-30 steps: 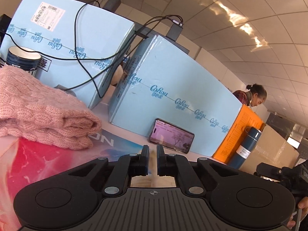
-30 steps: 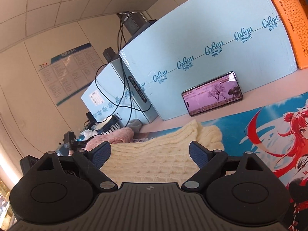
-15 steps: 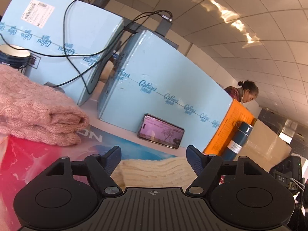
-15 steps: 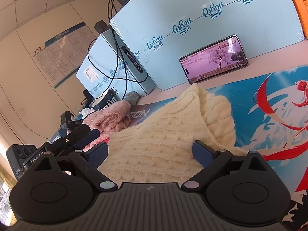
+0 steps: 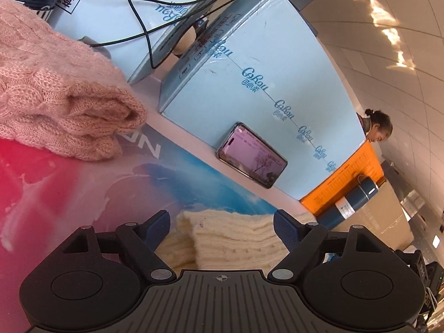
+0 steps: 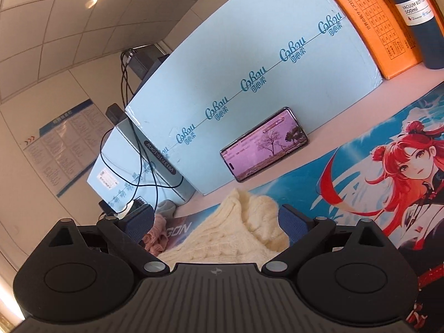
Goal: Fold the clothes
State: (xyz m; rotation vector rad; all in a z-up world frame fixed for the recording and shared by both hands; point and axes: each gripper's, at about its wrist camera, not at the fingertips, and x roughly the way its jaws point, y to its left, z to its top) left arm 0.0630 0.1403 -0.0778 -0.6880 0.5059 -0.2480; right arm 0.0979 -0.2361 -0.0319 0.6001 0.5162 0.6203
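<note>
Left hand-held gripper (image 5: 220, 226) tilted down, jaws opening over cream sweater (image 5: 236, 238).

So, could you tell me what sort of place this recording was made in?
Probably an office or workroom desk, not a home: tiled ceiling, a printed wall notice, blue cartons and cables stacked behind a desk mat where sweaters lie.
</note>
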